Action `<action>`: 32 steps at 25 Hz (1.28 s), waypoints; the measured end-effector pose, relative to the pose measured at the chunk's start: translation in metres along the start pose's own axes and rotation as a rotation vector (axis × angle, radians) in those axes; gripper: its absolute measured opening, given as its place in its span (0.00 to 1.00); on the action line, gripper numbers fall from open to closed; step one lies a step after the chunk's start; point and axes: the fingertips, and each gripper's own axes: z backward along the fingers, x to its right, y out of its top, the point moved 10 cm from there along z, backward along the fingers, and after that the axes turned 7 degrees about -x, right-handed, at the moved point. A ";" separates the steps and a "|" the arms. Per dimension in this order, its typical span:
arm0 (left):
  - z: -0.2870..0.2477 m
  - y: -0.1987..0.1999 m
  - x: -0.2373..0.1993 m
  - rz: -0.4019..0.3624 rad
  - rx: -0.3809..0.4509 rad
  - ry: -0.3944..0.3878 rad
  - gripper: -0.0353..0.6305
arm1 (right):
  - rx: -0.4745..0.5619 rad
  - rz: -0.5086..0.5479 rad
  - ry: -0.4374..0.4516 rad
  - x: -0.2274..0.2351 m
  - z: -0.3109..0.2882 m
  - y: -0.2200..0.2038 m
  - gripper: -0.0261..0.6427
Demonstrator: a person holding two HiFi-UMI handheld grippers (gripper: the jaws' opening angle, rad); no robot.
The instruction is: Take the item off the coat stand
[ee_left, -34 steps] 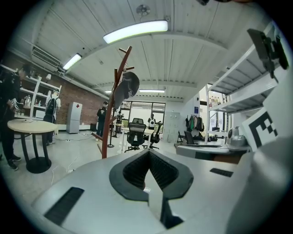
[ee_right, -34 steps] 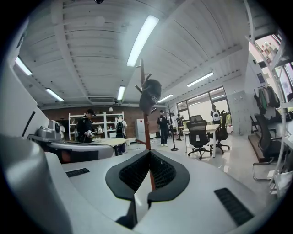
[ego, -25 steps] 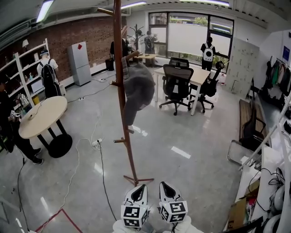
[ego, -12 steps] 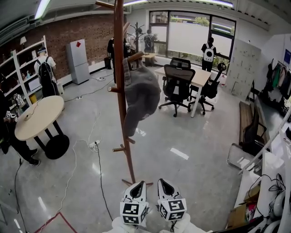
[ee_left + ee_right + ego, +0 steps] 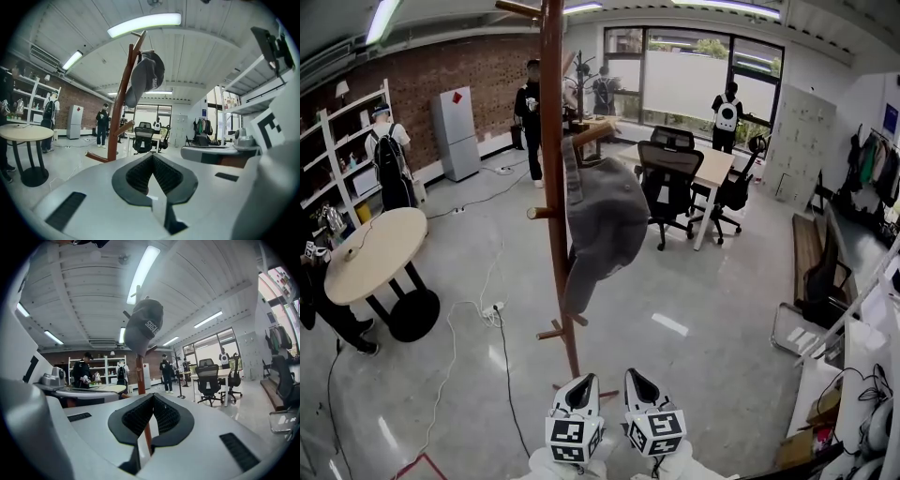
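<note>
Glossy floor [image 5: 722,281] under slim wooden coat stand [image 5: 553,141], soft grey cap [image 5: 605,220]

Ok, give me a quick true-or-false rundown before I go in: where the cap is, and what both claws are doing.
1. The grey cap hangs from a peg of the wooden coat stand. True.
2. The left claw grips the cap. False: it is shut on nothing, low down near the stand's base and well apart from the cap.
3. The right claw is shut and empty. True.
4. The cap hangs from the lowest peg. False: it is on an upper peg, with bare pegs below it.
5. The cap lies on the round table. False: the table stands off to the left, away from the cap.
</note>
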 end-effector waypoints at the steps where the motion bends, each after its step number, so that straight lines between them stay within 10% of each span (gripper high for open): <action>1: -0.003 0.000 -0.002 0.002 0.000 -0.001 0.03 | 0.000 0.006 -0.001 0.000 -0.002 0.000 0.05; 21: -0.005 0.047 -0.020 -0.083 0.073 0.146 0.04 | -0.016 0.013 0.073 0.009 -0.037 0.014 0.05; 24: 0.001 0.062 -0.024 -0.093 0.087 0.133 0.25 | -0.021 0.012 0.091 0.006 -0.037 0.012 0.05; 32: 0.012 0.109 -0.040 -0.172 0.172 0.093 0.33 | -0.029 0.010 0.118 0.000 -0.038 0.011 0.05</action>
